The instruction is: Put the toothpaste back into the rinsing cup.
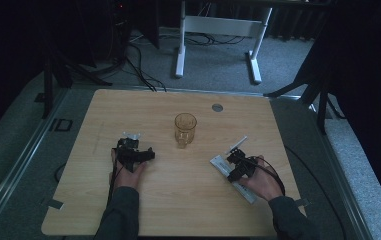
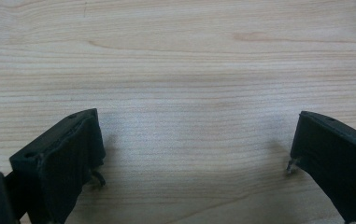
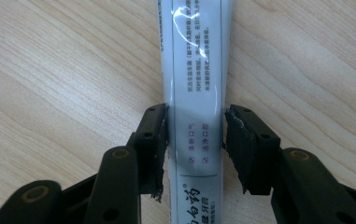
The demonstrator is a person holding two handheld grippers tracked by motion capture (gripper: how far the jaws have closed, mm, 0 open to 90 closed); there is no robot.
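A long white toothpaste box point(image 1: 246, 193) lies flat on the wooden table point(image 1: 178, 210) at the right, angled from near right to far left. My right gripper point(image 1: 233, 160) straddles it from above. In the right gripper view the box point(image 3: 194, 56) runs up between the jaws of the right gripper point(image 3: 195, 126); the pads stand close at both long sides without visibly squeezing it. My left gripper point(image 1: 130, 139) rests at the table's left. In its own view the left gripper point(image 2: 196, 135) is wide open over bare wood.
An amber glass mug point(image 1: 185, 128) stands upright near the table's middle, between the two hands and farther back. A thin white stick-like item point(image 1: 237, 144) lies just beyond the right gripper. A grey round cap point(image 1: 217, 107) sits in the tabletop at the back.
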